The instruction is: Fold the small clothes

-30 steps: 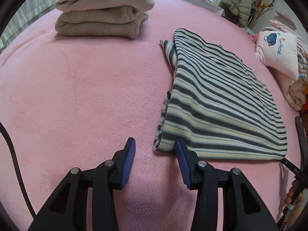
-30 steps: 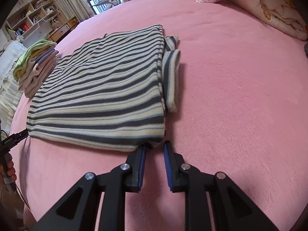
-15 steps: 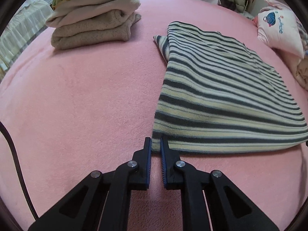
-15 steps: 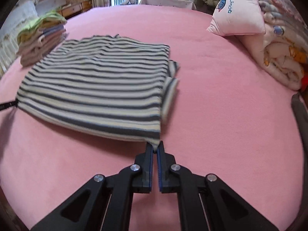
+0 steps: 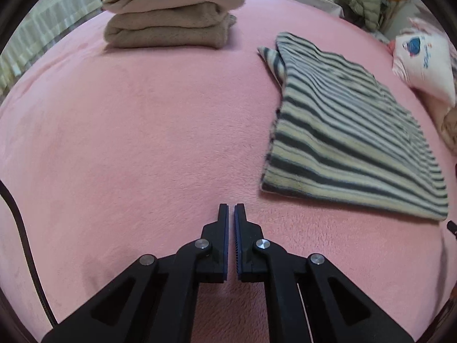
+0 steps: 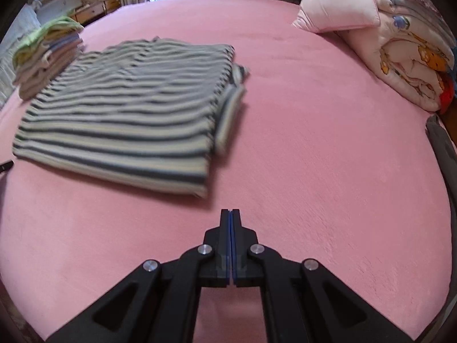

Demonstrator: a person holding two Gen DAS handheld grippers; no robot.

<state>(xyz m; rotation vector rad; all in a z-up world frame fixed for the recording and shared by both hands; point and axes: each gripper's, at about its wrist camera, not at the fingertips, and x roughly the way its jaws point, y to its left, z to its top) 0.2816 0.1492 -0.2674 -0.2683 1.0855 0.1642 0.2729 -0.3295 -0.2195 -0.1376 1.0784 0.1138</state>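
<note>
The striped garment (image 6: 125, 114) is smeared by motion blur in the right wrist view, its stripes running together. The stack of folded clothes (image 5: 171, 14) loses its top to the upper picture edge. Right of the garment, a pink pillow (image 5: 425, 65) is cut off at the frame's dark rim.

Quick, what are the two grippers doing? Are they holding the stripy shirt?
Left gripper: shut, holding nothing, apart from the striped shirt.
Right gripper: shut, holding nothing.
</note>
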